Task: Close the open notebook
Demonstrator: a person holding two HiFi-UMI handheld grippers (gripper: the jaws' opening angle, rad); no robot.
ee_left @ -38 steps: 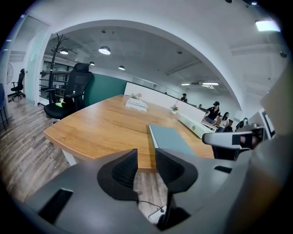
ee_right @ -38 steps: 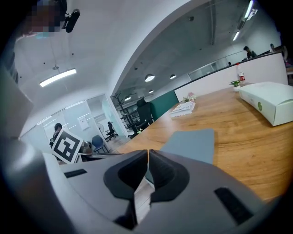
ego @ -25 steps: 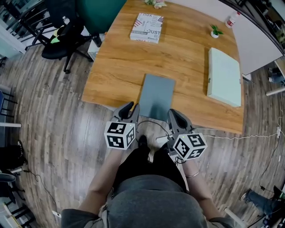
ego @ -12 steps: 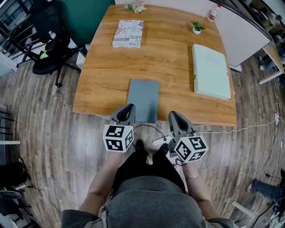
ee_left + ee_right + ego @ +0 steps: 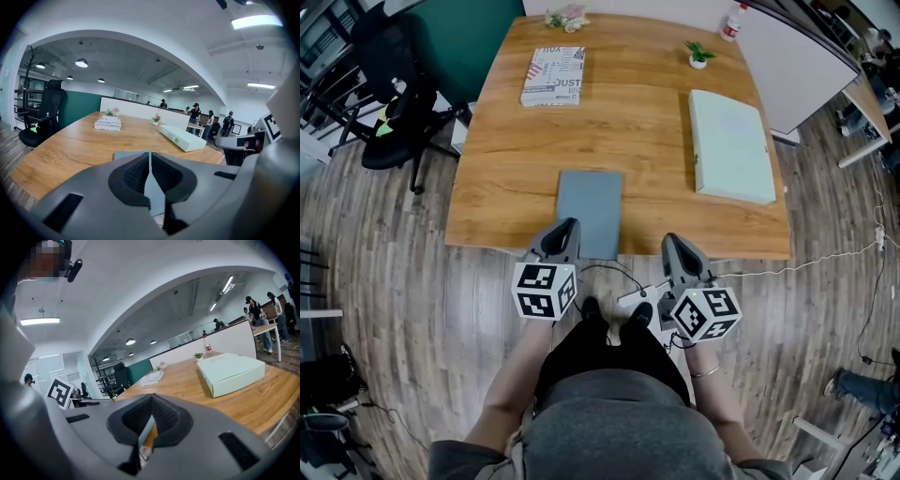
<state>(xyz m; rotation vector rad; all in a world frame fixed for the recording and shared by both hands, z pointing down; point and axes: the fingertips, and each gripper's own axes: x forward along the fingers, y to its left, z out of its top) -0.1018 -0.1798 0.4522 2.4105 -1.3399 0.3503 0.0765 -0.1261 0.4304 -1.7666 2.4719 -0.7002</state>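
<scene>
At the far left a black office chair stood on the wooden floor beside the table, and a patterned book lay at the table's far left part with a small bunch of flowers behind it. The left claw was held at the table's near edge, its jaws pressed together with nothing between them, as the left gripper view showed; its tip lay against the near left corner of the notebook in the head view, though contact could not be told. The grey notebook lay flat and closed on the table by the near edge, between the two claws. The right claw hung just off the table's edge to the notebook's right, apart from it, its jaws likewise together and empty. Further right a small potted plant stood near the far edge, a pale green box lay lengthwise along the right side, a bottle stood beyond the table, and a white cable trailed across the floor
</scene>
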